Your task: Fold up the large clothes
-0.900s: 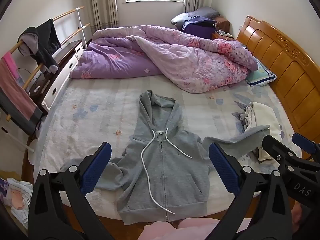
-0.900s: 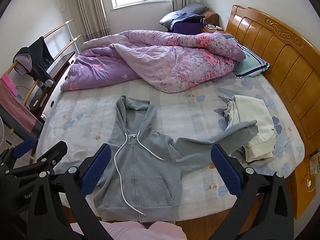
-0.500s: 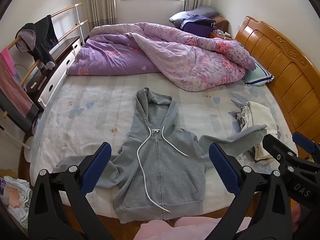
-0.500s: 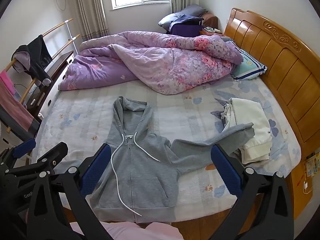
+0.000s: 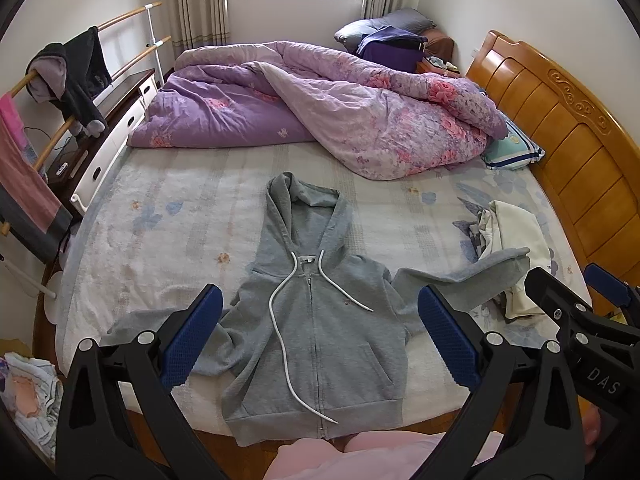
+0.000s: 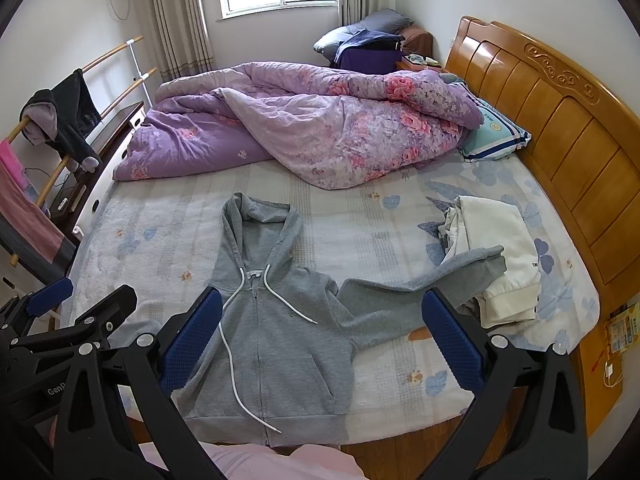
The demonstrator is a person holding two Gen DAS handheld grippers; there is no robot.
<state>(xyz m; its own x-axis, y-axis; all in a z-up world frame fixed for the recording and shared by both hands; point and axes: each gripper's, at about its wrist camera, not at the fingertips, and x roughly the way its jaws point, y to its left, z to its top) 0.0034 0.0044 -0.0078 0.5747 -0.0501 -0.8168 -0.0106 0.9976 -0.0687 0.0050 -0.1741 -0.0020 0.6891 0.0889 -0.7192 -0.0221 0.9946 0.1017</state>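
Grey hoodie lay flat, zipped, face up at the near edge of the bed, hood pointing at the purple quilt bunched along the far side. Its right sleeve ran out onto a pile of white clothes near the wooden headboard. Left gripper and right gripper both hung above the hoodie with jaws spread wide, nothing in them. Clothes rack stood left of the bed.

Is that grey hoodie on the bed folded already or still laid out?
Still spread out: the grey hoodie lies flat, zipped, hood up, both sleeves stretched sideways.
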